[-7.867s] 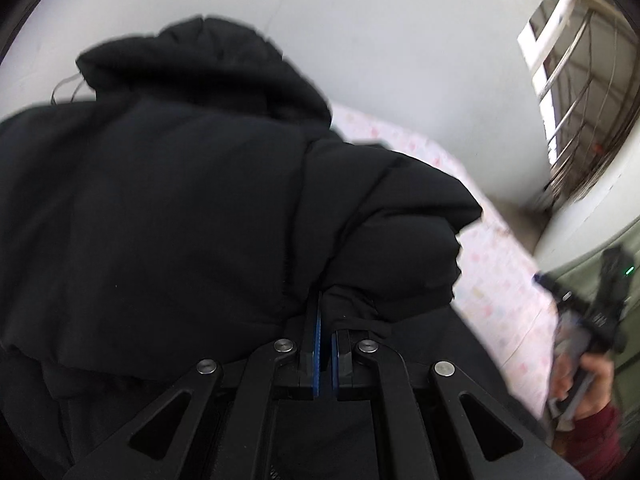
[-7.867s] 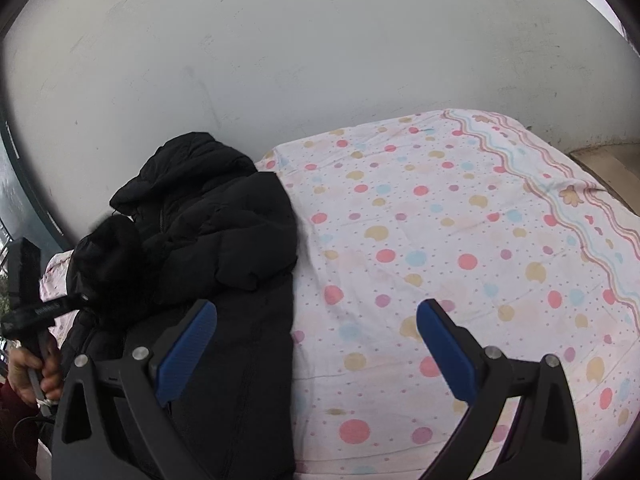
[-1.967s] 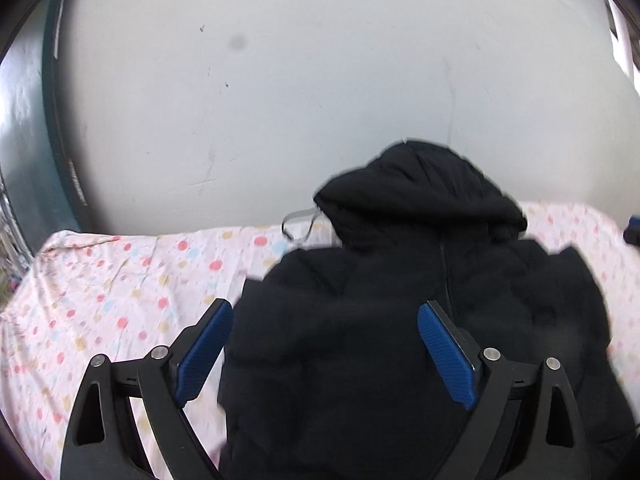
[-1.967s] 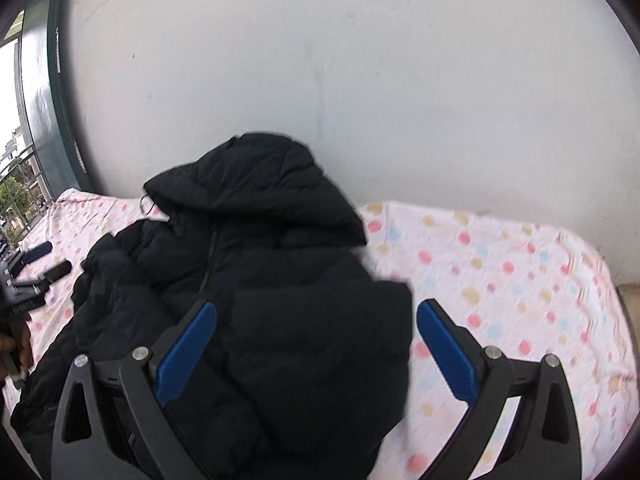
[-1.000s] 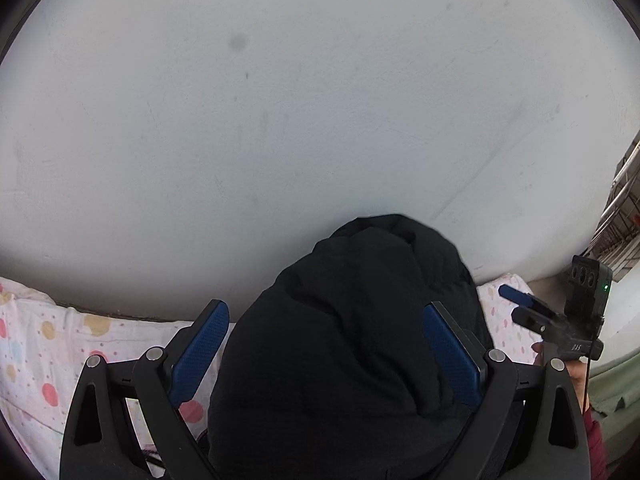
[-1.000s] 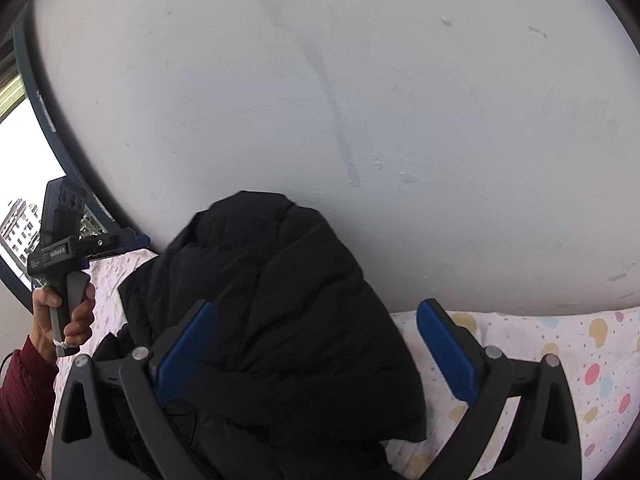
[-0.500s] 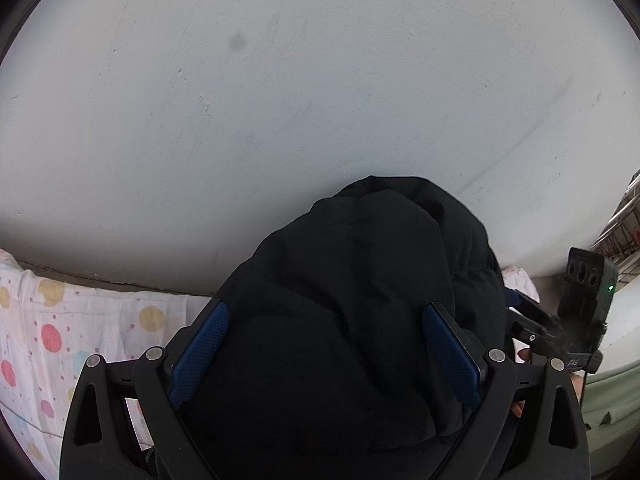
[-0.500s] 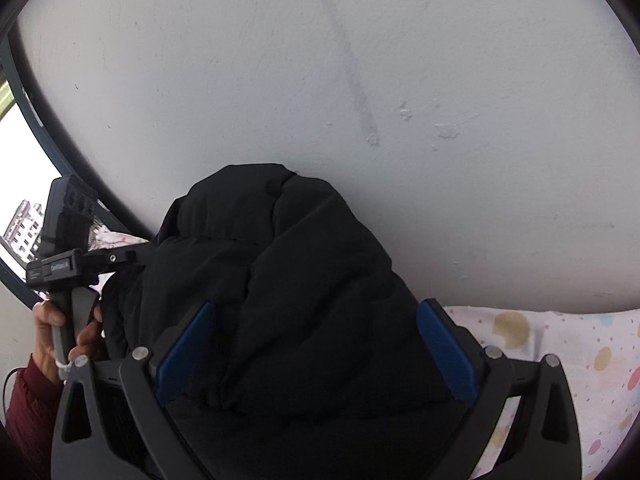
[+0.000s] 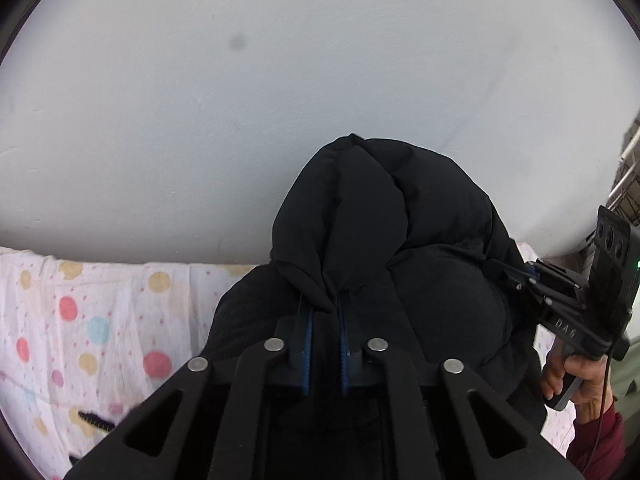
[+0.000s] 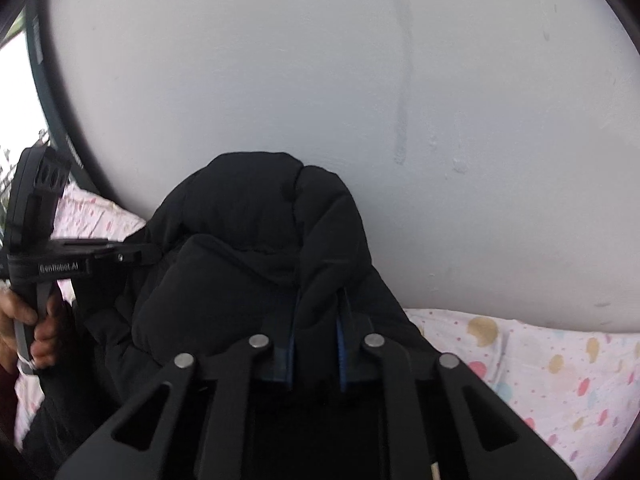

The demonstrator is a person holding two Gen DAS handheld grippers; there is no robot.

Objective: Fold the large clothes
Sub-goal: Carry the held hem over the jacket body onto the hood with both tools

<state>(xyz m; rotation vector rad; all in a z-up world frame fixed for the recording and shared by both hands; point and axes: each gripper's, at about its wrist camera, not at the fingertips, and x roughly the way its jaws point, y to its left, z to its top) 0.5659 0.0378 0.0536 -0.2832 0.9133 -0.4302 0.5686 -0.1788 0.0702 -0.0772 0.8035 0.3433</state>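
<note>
A black puffer jacket lies on the bed with its hood (image 9: 380,216) propped against the wall. In the left wrist view my left gripper (image 9: 323,308) is closing, and its blue pads pinch a fold at the hood's lower edge. In the right wrist view my right gripper (image 10: 318,304) is closing too, with hood fabric (image 10: 248,216) squeezed between its pads. Each view shows the other gripper from the side: the right one (image 9: 500,270) at the jacket's right flank, the left one (image 10: 152,252) at its left flank. The jacket's body is hidden below the grippers.
A white sheet with coloured dots (image 9: 100,320) (image 10: 540,360) covers the bed on both sides of the jacket. A plain grey wall (image 9: 280,80) stands right behind the hood. A hand in a dark red sleeve (image 9: 576,380) holds the right gripper. A dark window frame (image 10: 44,80) is at the left.
Both grippers went from wide open around the hood to closed on its fabric. They also moved in closer to the hood and the wall.
</note>
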